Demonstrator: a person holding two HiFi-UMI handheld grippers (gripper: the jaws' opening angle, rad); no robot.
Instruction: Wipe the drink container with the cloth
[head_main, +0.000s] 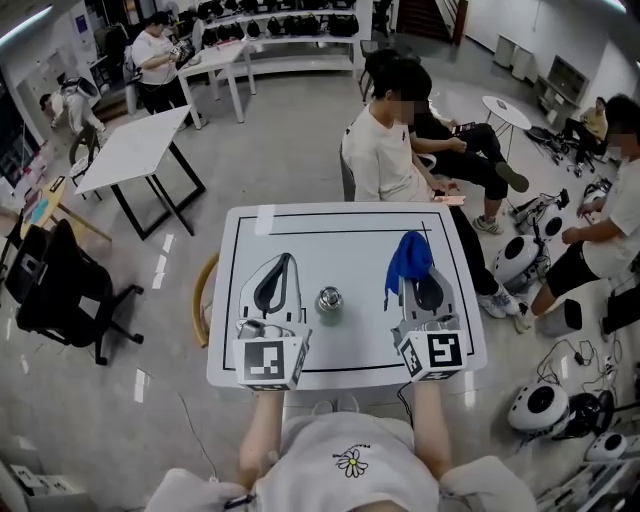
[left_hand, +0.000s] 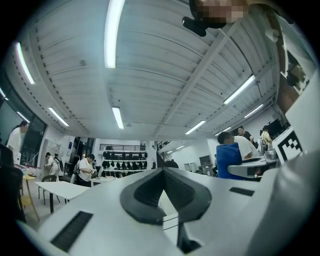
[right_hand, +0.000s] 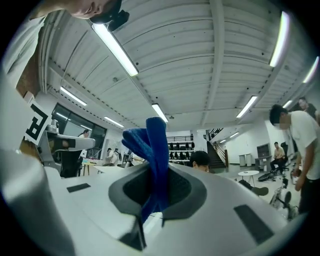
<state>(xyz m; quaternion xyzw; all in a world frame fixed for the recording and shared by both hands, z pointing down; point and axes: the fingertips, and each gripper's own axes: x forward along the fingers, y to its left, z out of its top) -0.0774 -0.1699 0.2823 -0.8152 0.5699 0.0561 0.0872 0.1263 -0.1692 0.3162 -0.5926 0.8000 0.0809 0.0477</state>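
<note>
The left gripper is closed with nothing in it: in the left gripper view its two jaws meet at their tips, and only the dark pads and the room beyond show past them. The right gripper is clamped on the cloth, a blue one. In the right gripper view the cloth is pinched between the pads, bunches up above the jaw tips and trails down through the gap below. Both grippers are over the near half of the table, a white one edged with a black line. They sit side by side and well apart, pointing away from the person who holds them. Both gripper views look up at the ceiling lights, so the grippers tilt upward. The container, small and of shiny metal, stands upright on the table between the two grippers. It is nearer the left one and touches neither. The cloth is off to its right and apart from it. A marker cube sits at the back of the left gripper, and another at the back of the right. A person in a white shirt sits at the far side of the table. A black chair stands on the floor to the left.
</note>
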